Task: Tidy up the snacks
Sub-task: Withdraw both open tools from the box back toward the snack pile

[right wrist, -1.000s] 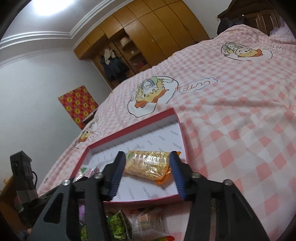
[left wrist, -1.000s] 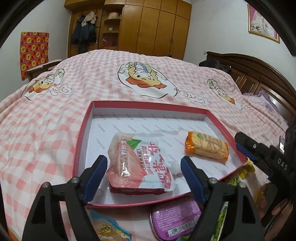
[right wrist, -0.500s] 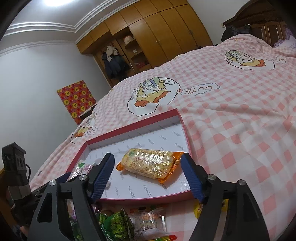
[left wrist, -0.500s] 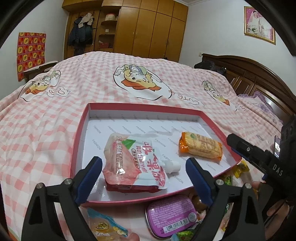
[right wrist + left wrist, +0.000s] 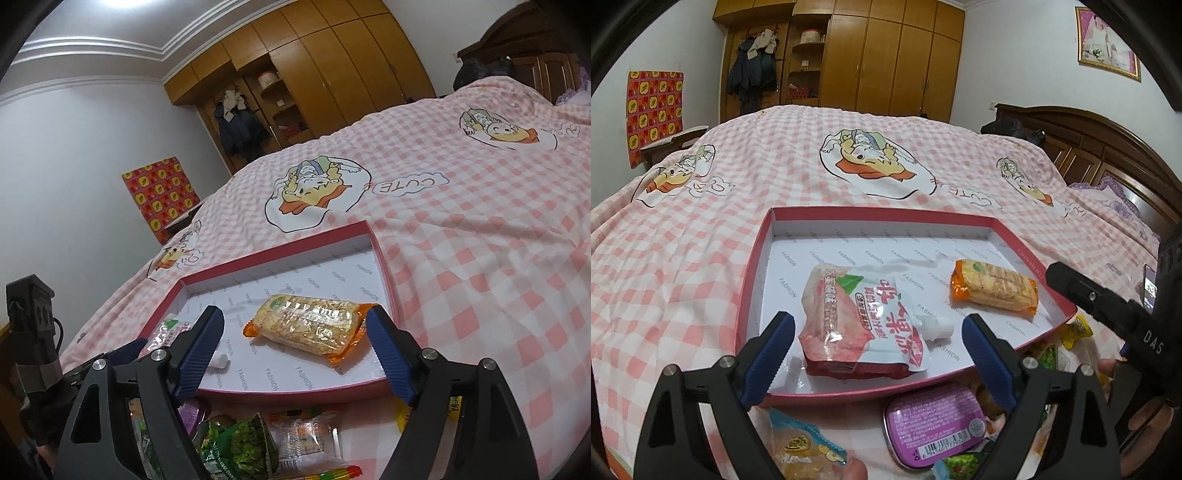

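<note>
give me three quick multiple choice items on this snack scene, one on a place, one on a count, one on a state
1. Where is the purple tin?
A. inside the red tray
B. on the bedspread outside the tray's near rim
C. on the headboard

2. How many snacks lie in the red tray?
A. two
B. four
C. none

3. How does the left gripper stand?
A. clamped on the tin
B. open, holding nothing
C. shut on the pouch

Answers:
1 B, it lies below the near rim.
2 A, only the pink pouch and orange cracker pack lie inside.
3 B, the pads are clear of the pouch.
</note>
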{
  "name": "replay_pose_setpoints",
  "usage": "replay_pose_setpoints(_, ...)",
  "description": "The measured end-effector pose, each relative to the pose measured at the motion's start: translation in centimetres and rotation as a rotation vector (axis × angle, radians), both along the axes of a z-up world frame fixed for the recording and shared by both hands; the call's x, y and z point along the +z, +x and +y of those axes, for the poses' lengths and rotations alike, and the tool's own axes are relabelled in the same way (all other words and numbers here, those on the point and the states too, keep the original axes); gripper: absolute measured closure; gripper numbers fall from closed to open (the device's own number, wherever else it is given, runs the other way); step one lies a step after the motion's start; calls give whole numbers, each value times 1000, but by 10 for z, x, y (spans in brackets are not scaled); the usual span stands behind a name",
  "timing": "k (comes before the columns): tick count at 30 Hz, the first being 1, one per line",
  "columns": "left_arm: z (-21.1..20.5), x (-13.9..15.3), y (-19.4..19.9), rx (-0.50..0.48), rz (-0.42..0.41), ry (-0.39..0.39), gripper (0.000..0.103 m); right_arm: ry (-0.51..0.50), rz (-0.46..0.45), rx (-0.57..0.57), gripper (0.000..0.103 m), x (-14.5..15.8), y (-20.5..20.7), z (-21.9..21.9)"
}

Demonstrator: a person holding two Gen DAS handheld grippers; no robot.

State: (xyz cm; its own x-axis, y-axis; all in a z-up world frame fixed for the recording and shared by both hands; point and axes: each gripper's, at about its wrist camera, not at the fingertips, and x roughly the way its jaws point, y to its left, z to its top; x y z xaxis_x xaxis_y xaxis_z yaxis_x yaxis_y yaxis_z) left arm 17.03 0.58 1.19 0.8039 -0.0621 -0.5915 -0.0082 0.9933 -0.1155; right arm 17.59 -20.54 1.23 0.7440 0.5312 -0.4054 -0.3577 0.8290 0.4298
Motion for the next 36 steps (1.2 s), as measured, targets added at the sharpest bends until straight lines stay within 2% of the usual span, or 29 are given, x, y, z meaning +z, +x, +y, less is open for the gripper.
replay_pose_setpoints(15, -1, 1, -5, 13, -17, 16, 5, -26, -27, 50, 22, 3, -5, 9)
replay_pose_setpoints(21, -3, 8, -16, 33, -73, 50, 0, -46, -52, 74, 22, 5, -10, 14)
replay_pose_setpoints(31, 1, 16, -31, 57, -53, 46, 0, -43, -69, 81, 22, 12, -18, 13)
replay_pose_setpoints(36, 6, 14, -39, 75, -23, 6, 0, -74, -92, 93, 22, 18, -28, 17)
